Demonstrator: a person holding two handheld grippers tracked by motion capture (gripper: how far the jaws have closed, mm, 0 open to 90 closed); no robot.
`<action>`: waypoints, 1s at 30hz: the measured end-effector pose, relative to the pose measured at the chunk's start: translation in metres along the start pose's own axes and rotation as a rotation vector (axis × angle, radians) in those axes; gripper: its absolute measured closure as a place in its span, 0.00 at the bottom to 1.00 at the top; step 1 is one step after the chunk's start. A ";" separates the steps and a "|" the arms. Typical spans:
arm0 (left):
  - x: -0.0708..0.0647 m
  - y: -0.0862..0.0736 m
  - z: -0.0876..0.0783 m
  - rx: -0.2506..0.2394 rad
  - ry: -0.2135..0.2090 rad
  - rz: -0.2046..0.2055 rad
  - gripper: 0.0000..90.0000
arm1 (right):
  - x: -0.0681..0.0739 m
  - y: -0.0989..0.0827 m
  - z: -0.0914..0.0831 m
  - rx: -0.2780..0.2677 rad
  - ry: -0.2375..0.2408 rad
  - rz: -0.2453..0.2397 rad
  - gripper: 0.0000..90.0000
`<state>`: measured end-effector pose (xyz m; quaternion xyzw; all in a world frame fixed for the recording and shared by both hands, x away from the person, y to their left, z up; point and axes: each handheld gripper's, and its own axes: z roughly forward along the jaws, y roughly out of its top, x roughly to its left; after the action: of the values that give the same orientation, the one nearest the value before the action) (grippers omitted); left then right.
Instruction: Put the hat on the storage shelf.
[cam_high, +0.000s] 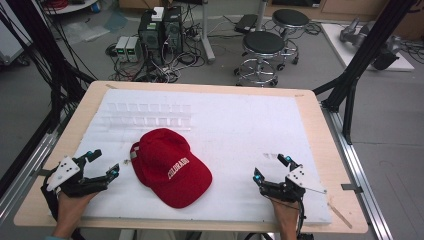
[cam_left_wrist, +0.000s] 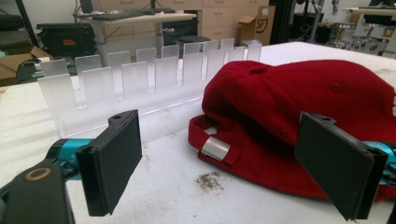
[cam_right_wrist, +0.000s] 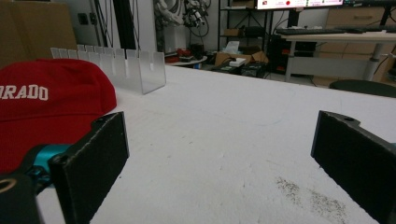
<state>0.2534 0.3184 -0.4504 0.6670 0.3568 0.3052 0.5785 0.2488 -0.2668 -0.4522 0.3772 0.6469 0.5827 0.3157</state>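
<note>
Two grippers are in use, both with jaws spread wide and nothing between them. The left gripper (cam_high: 103, 163) sits low over the white foam pad (cam_high: 240, 120) near the bench's (cam_high: 320, 125) front left edge, held by the person's left hand (cam_high: 70, 210). Its jaws point toward the red cap (cam_high: 170, 167), which lies just ahead of them and slightly to their right, not touching. In the left gripper view the cap's (cam_left_wrist: 299, 107) rear faces the jaws: the back opening and its strap with a silver metal buckle (cam_left_wrist: 216, 148) are closest. A small patch of dark crumbs (cam_left_wrist: 210, 179) lies on the foam between the jaws and the buckle.

The right gripper (cam_high: 272, 167) rests low over the foam near the front right, held by the right hand (cam_high: 286, 217). The cap is off to the left of its jaws, well apart from them. In the right gripper view the cap (cam_right_wrist: 46, 107) shows white lettering ending in "RADO" on its front panel. Dark specks (cam_right_wrist: 308, 196) mark the foam near the right-hand jaw.

Beyond the cap from both sets of jaws stands a clear acrylic slotted rack (cam_high: 145, 116), upright, in two rows of tabs, just behind the cap's crown; contact cannot be judged. The bench is light wood, with the foam covering most of it. Past its far edge are round stools (cam_high: 262, 47) and computer towers (cam_high: 160, 30) with cables on the floor.
</note>
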 end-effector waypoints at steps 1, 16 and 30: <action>0.000 0.000 0.000 -0.003 0.000 -0.001 0.17 | 0.000 0.000 0.000 0.000 0.000 0.000 0.03; 0.001 0.000 0.000 -0.003 -0.003 -0.007 0.17 | 0.000 0.000 0.000 0.004 0.000 0.007 0.03; 0.002 0.000 0.000 -0.004 -0.016 -0.012 0.17 | 0.000 0.000 0.001 0.009 -0.001 -0.006 0.03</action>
<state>0.2543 0.3198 -0.4503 0.6660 0.3556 0.2971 0.5846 0.2500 -0.2662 -0.4519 0.3770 0.6506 0.5787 0.3158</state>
